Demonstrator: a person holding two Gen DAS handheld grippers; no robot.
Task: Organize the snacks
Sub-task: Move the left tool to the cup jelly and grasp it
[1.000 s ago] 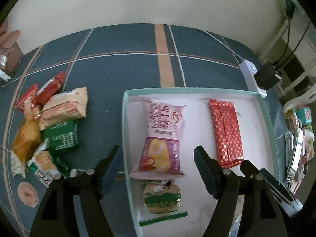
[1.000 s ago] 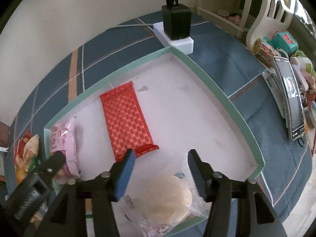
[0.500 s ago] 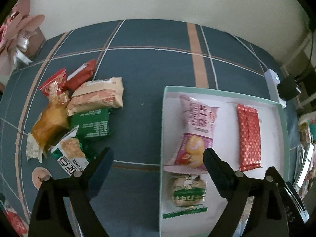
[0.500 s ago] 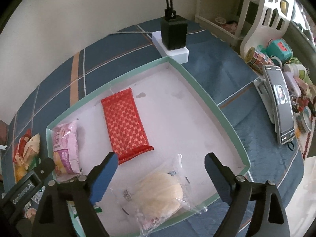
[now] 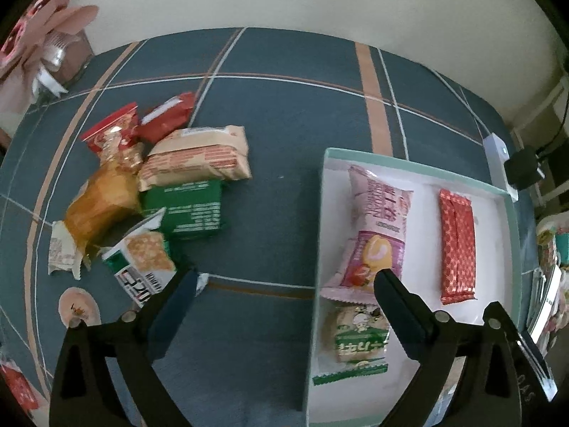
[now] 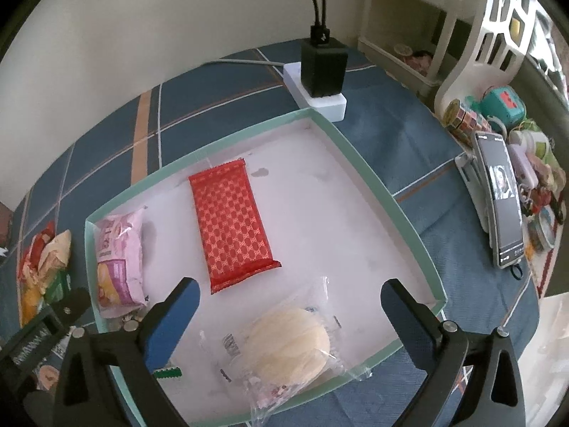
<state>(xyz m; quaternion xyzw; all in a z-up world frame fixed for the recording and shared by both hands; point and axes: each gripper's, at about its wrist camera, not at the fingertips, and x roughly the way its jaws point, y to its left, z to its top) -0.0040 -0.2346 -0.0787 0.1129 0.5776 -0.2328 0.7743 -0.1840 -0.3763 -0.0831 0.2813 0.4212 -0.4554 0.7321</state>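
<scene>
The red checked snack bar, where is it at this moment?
The red checked snack bar lies flat inside the mint-rimmed tray, right of the pink snack bag and beyond the clear-wrapped round cake in the right wrist view.

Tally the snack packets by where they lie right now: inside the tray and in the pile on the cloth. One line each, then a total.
Inside the tray: 4 (pink packet, red bar, green-and-white packet, clear-wrapped round cake)
Pile on the cloth: 6
Total: 10

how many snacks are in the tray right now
4: pink packet along its left side, green packet below it, red bar mid-tray, clear-wrapped round cake at the near edge.
</scene>
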